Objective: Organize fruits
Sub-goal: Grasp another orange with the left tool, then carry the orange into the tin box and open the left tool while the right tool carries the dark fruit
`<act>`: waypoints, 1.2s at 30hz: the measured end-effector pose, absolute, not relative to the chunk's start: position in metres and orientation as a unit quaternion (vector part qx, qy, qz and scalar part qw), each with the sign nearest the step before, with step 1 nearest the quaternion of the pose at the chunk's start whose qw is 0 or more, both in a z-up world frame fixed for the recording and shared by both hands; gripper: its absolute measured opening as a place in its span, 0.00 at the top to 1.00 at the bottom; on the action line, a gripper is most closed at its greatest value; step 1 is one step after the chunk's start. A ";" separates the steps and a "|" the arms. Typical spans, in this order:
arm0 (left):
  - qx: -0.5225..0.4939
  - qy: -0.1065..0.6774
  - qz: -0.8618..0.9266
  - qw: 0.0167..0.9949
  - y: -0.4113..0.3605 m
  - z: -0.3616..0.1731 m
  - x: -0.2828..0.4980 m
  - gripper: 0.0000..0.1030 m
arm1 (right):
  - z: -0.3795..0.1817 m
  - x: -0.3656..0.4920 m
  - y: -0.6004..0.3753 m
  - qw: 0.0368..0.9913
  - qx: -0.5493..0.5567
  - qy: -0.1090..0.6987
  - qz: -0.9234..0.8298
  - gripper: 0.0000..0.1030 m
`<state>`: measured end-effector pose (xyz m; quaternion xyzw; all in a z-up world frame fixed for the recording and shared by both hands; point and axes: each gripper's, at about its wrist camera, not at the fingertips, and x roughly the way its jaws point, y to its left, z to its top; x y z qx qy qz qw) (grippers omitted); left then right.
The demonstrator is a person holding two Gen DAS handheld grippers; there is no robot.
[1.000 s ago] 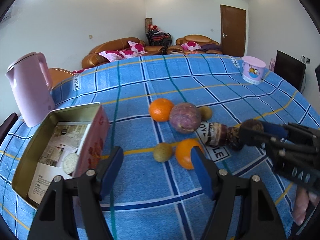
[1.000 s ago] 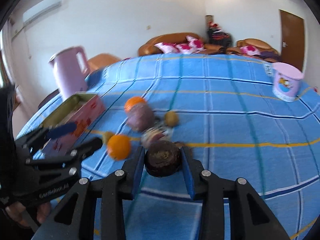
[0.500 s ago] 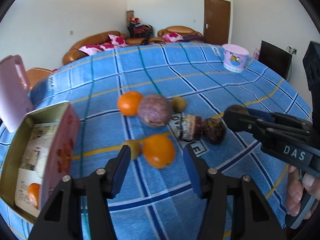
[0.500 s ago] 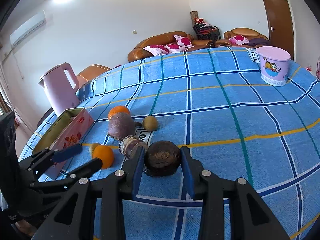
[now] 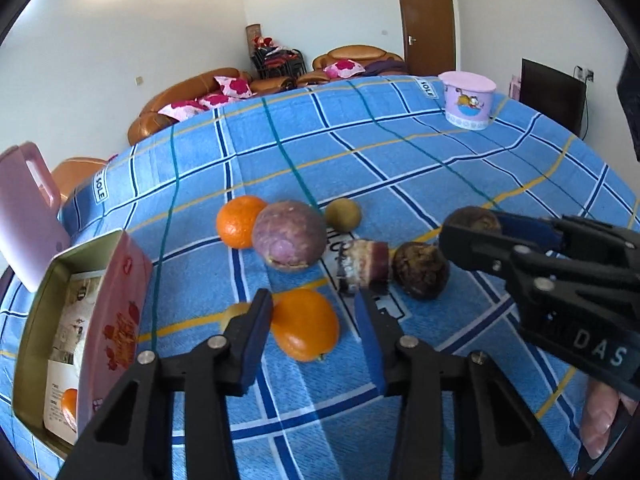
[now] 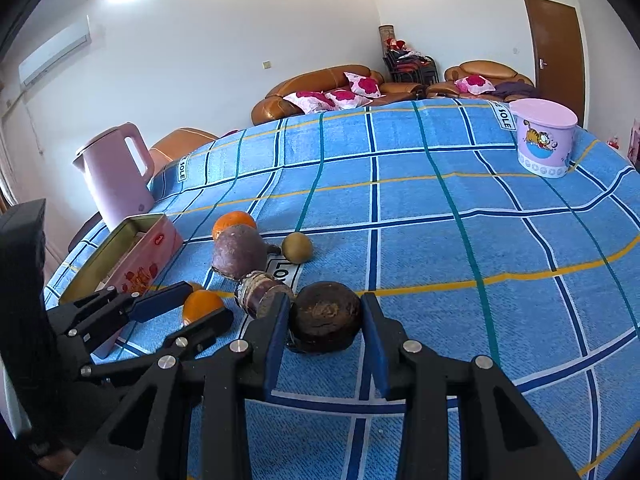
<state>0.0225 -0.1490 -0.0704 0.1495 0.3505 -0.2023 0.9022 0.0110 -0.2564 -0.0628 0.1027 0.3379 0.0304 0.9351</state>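
Observation:
Fruits lie on the blue checked tablecloth [image 5: 400, 152]. My left gripper [image 5: 314, 320] is open around an orange [image 5: 306, 324], its fingers on either side and a gap at the right. My right gripper [image 6: 325, 322] is shut on a dark brown round fruit [image 6: 325, 322], also seen in the left wrist view [image 5: 472, 218]. Nearby lie another orange [image 5: 238, 220], a large purple fruit [image 5: 289, 235], a small green fruit [image 5: 343, 214], a purple-and-white cut piece [image 5: 362, 266] and a second dark fruit [image 5: 420, 266]. A pink tin box [image 5: 84, 320] at the left holds an orange.
A pink kettle [image 6: 116, 176] stands behind the tin at the left edge. A pink lidded cup [image 6: 544, 142] stands at the far right of the table. Sofas and a brown door lie beyond the table.
My left gripper moved forward and right from beside the tin box until its fingers came around the near orange. My right gripper stayed shut on the dark fruit.

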 end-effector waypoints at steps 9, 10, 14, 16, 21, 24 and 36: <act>0.129 0.372 -0.191 0.899 -0.135 -0.073 0.030 0.63 | -0.065 0.013 -0.256 0.932 0.103 0.346 0.033 0.63; 0.127 0.373 -0.199 0.897 -0.136 -0.073 0.029 0.63 | -0.065 0.014 -0.256 0.932 0.102 0.347 0.033 0.63; 0.111 0.375 -0.208 0.897 -0.133 -0.072 0.030 0.64 | -0.065 0.013 -0.255 0.933 0.101 0.345 0.033 0.63; 0.095 0.372 -0.209 0.899 -0.128 -0.070 0.030 0.64 | -0.063 0.011 -0.255 0.934 0.101 0.340 0.034 0.63; 0.080 0.352 -0.209 0.909 -0.121 -0.064 0.025 0.64 | -0.060 0.008 -0.255 0.938 0.102 0.328 0.041 0.63; 0.075 0.342 -0.206 0.914 -0.118 -0.062 0.023 0.64 | -0.059 0.006 -0.254 0.941 0.102 0.321 0.042 0.63; 0.045 0.316 -0.201 0.926 -0.104 -0.054 0.020 0.64 | -0.052 -0.003 -0.250 0.950 0.089 0.294 0.048 0.63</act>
